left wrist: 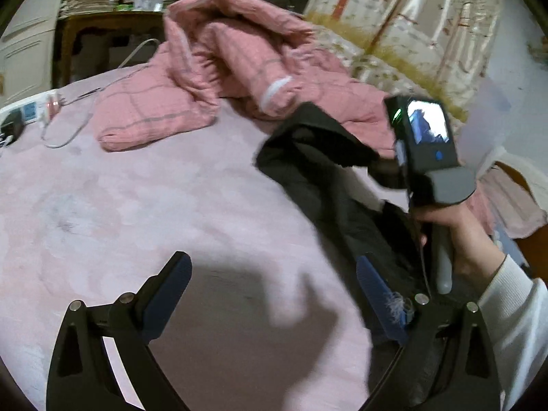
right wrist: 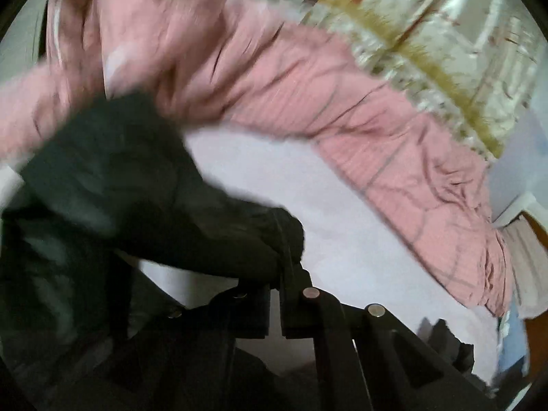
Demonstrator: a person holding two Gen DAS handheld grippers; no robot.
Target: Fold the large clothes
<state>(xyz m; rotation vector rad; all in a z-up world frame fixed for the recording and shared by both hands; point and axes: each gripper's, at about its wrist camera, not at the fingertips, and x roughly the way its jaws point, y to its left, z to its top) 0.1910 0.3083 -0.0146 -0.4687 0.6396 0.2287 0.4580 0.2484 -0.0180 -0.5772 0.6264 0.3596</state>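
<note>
The dark garment (left wrist: 318,185) lies bunched and unfolded on the bed (left wrist: 137,205), near the pink quilt (left wrist: 219,68). The right gripper (right wrist: 284,260) pinches its edge; the left gripper (left wrist: 270,291) hangs spread beside it. Folding looks barely begun.

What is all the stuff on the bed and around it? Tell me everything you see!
dark garment: one, black, right side of the bed, pinched by the right gripper
pink quilt: one, pink checked, heaped at the far side
bed sheet: one, pale pink, under everything
power strip: one, white, far left edge
white cable: one, beside the power strip
left gripper: black, open, hovering over the sheet
right gripper: black, shut on the garment
hand: one, white sleeve, holding the right gripper
</note>
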